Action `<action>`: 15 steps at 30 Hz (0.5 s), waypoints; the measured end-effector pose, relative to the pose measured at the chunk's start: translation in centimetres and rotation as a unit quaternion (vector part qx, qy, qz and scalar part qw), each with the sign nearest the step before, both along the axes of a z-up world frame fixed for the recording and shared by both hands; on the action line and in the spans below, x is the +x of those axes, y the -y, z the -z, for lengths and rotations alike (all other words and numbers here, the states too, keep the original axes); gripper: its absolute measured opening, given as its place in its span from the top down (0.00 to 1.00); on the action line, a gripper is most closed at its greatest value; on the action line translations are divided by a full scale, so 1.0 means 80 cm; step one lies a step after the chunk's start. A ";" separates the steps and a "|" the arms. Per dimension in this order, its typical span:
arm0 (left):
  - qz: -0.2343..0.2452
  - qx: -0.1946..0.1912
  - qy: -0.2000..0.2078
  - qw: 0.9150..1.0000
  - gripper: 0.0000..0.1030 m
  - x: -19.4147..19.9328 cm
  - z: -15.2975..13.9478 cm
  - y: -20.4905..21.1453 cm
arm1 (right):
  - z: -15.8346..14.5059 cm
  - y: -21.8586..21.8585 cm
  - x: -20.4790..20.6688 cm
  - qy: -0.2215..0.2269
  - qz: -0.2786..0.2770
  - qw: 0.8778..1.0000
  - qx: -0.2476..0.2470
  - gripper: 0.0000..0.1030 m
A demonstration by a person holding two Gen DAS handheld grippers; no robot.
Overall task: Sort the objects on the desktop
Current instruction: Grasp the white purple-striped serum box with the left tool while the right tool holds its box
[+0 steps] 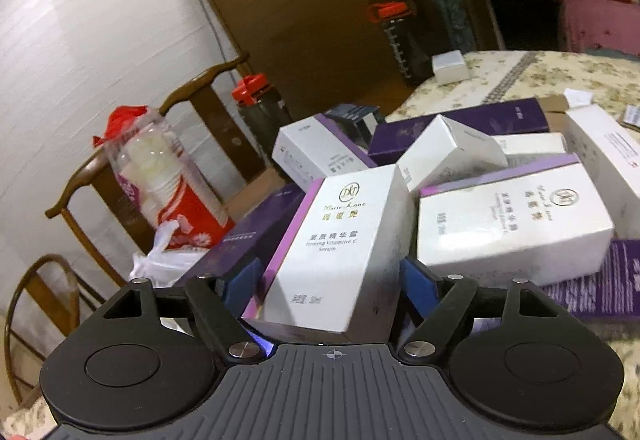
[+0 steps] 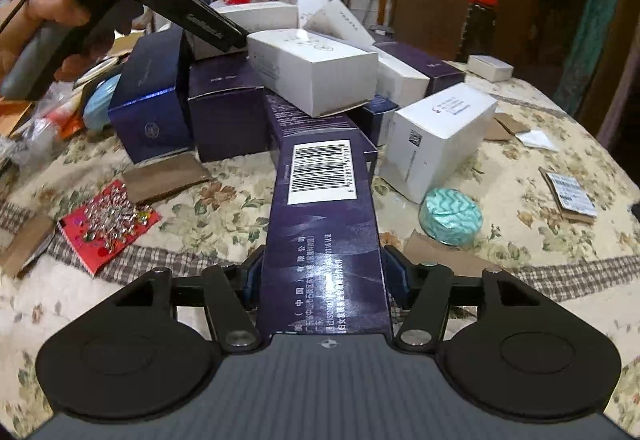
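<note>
Two clamped cartons: white serum box (image 1: 340,240), purple barcode box (image 2: 324,207)

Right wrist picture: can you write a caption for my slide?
Right claw shut on a long purple box with a barcode, before a pile of white and purple boxes on a flowery tablecloth.

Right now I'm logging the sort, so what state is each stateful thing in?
left hand-held gripper: shut on the white serum box, box closed.
right hand-held gripper: shut on the long purple box, barcode face up.
white box: lying on top of the pile, closed.
red-lidded bottle: upright, lid on.
teal round tin: on the tablecloth.
</note>
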State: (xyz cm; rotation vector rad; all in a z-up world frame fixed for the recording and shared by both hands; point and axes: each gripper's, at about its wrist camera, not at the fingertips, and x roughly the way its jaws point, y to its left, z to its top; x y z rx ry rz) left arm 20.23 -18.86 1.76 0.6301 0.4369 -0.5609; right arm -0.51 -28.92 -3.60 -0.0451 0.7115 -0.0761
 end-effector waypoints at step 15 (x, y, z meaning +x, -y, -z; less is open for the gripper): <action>-0.019 -0.096 -0.019 0.995 1.00 -0.021 -0.030 -0.019 | -0.007 -0.015 -0.019 0.042 0.014 0.999 -0.015 0.50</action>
